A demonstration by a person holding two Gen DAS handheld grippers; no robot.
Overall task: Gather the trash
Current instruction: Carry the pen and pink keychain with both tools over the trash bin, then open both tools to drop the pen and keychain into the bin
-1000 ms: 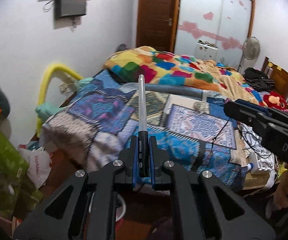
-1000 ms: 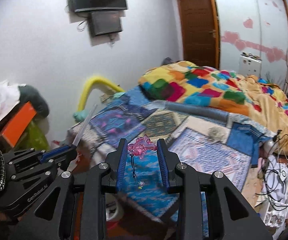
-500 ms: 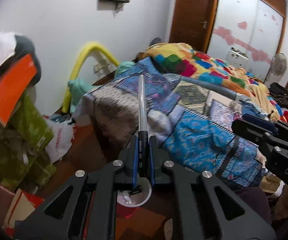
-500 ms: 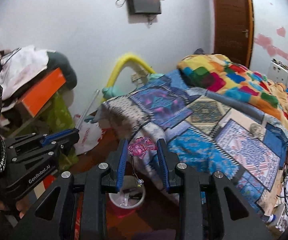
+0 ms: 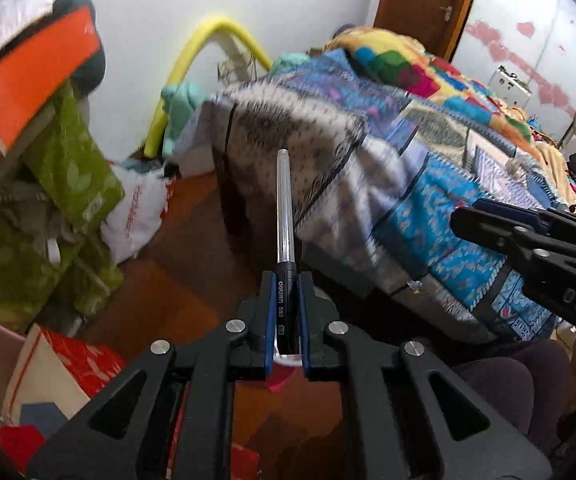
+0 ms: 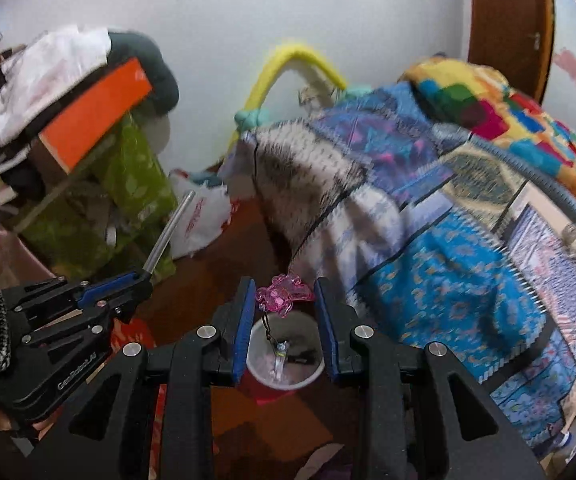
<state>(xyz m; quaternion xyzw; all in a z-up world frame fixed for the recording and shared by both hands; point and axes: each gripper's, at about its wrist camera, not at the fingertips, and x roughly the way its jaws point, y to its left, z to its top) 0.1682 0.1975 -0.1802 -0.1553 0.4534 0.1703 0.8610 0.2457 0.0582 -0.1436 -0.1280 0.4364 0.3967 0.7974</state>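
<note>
Over round red bin (image 6: 284, 376): clear-barrel pen (image 5: 284, 216), pink plastic charm (image 6: 284, 298).

Patchwork quilt in blues & bright colours (image 6: 440, 208) draped over bed. Yellow foam tube (image 5: 192, 64) arches vs white wall; flat orange box (image 6: 92, 120) atop green leaf-print bags (image 5: 68, 160).
</note>
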